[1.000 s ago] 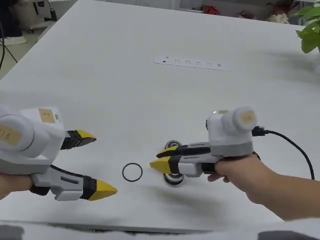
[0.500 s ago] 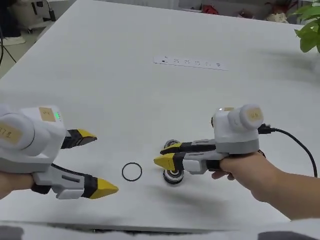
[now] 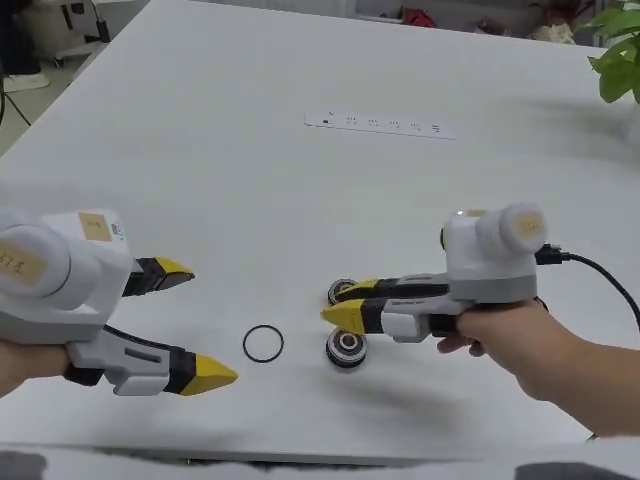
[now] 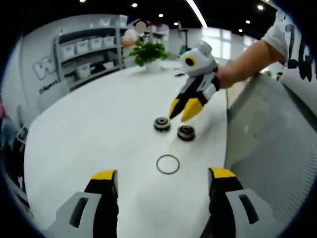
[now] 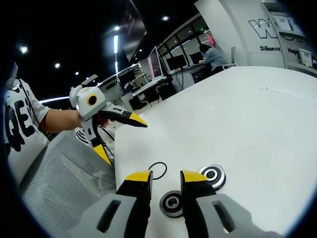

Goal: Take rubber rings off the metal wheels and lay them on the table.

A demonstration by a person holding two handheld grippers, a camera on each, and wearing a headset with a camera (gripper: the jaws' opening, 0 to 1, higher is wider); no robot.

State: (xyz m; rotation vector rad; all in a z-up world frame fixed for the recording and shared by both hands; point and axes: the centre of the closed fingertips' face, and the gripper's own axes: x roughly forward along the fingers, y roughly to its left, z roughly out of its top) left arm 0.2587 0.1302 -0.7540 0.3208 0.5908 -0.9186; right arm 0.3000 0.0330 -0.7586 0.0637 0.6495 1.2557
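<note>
A loose black rubber ring (image 3: 263, 344) (image 4: 168, 164) (image 5: 157, 170) lies flat on the white table (image 3: 250, 180). Two metal wheels sit just right of it, the nearer wheel (image 3: 346, 348) (image 4: 186, 132) (image 5: 172, 203) and the farther wheel (image 3: 341, 291) (image 4: 162, 124) (image 5: 213, 176). My right gripper (image 3: 342, 305) (image 5: 167, 177) (image 4: 183, 108) hovers over the two wheels, jaws only slightly apart and holding nothing. Left of the ring, my left gripper (image 3: 195, 322) (image 4: 163, 174) (image 5: 124, 140) stands wide open and holds nothing, its tips pointing toward the ring.
A white power strip (image 3: 380, 125) lies farther back on the table. A potted plant (image 3: 620, 60) stands at the far right corner. The right gripper's black cable (image 3: 600, 290) trails off to the right. The table's front edge runs just below both grippers.
My right gripper has drawn back to the right, uncovering the nearer wheel. The left gripper, the ring and both wheels have stayed in place.
</note>
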